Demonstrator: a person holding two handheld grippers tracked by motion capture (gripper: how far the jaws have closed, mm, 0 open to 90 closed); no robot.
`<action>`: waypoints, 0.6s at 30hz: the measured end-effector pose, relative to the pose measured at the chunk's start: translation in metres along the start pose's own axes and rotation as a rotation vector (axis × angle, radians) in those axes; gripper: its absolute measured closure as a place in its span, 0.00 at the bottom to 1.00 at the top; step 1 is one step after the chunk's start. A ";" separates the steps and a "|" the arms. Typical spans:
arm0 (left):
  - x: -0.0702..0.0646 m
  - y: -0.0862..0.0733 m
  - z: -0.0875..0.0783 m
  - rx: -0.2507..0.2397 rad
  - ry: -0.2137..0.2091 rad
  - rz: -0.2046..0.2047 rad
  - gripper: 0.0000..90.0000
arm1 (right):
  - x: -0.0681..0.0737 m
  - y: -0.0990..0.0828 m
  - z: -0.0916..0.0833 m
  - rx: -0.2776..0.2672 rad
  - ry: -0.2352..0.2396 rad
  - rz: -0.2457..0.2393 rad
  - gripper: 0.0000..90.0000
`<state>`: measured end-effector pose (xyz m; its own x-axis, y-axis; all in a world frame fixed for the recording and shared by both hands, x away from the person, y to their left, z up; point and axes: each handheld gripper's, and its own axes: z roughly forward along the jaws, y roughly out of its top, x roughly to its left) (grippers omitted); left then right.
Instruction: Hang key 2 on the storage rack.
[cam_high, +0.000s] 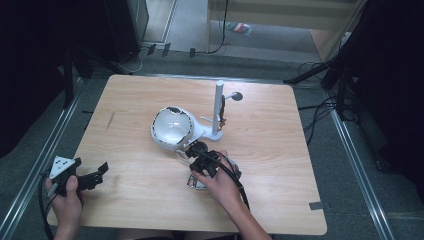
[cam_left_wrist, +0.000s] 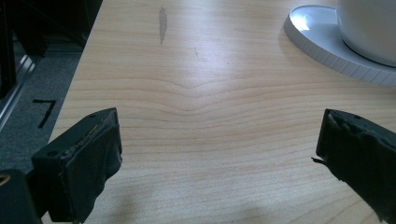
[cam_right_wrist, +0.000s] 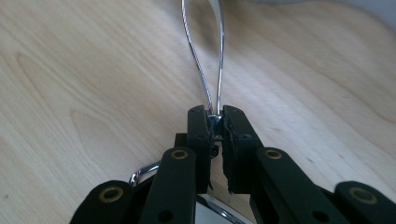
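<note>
A white appliance with a domed bowl (cam_high: 172, 126) and an upright white post (cam_high: 218, 107) stands mid-table. Just in front of it my right gripper (cam_high: 197, 150) rests low over the wood. In the right gripper view its jaws (cam_right_wrist: 215, 121) are shut on the end of a thin chrome wire loop (cam_right_wrist: 220, 70) that stretches away across the table; more chrome (cam_high: 197, 184) shows under the hand. My left gripper (cam_high: 100, 172) is held near the table's front left edge, open, with bare wood between its jaws (cam_left_wrist: 215, 154). The appliance's white base (cam_left_wrist: 317, 46) lies ahead to its right.
A small grey round knob (cam_high: 235, 96) sticks out from the post near its top. The wooden table (cam_high: 280, 150) has bare room left and right of the appliance. Cables (cam_high: 320, 110) lie on the floor at the right, and a metal rail (cam_high: 40, 155) runs along the left.
</note>
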<state>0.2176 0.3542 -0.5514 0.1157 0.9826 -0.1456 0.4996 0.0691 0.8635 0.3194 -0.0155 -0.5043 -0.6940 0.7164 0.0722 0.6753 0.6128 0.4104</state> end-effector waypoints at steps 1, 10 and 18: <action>0.000 0.000 0.000 -0.001 0.000 0.000 0.00 | -0.003 -0.001 -0.004 -0.015 -0.004 0.024 0.92; 0.000 0.000 0.001 0.006 0.000 0.001 0.00 | -0.018 -0.009 -0.022 -0.098 -0.081 0.125 0.93; 0.000 0.001 0.002 0.007 0.001 0.003 0.00 | -0.027 -0.016 -0.038 -0.195 -0.153 0.209 0.93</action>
<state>0.2192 0.3539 -0.5515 0.1165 0.9828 -0.1431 0.5053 0.0654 0.8605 0.3184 -0.0573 -0.4782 -0.4892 0.8712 0.0417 0.7286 0.3819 0.5685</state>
